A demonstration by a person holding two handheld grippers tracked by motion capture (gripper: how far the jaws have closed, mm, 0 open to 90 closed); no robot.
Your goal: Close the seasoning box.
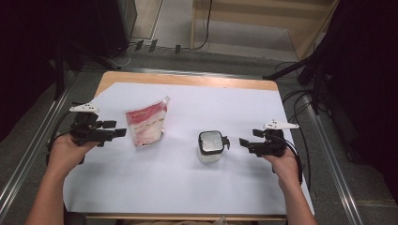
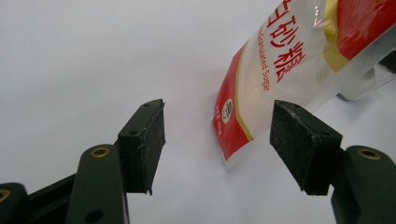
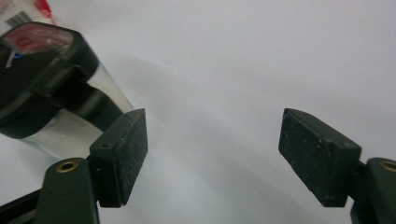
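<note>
A red-and-white sugar pouch (image 1: 145,124) lies flat on the white sheet, left of the middle. My left gripper (image 1: 115,129) hovers just left of it, open and apart from it. In the left gripper view the pouch's lower corner (image 2: 233,135) lies ahead of the open left gripper (image 2: 217,126), untouched by the pads. A clear container with a black lid (image 1: 210,145) stands right of the middle. My right gripper (image 1: 248,138) is at its right side, open. In the right gripper view the container (image 3: 46,84) sits beyond the left pad (image 3: 133,154); the right gripper (image 3: 212,135) holds nothing.
A white sheet (image 1: 187,187) covers most of the wooden table (image 1: 187,79). Metal rails run along both sides of the table. Cables and dark stands sit on the floor beyond the far edge.
</note>
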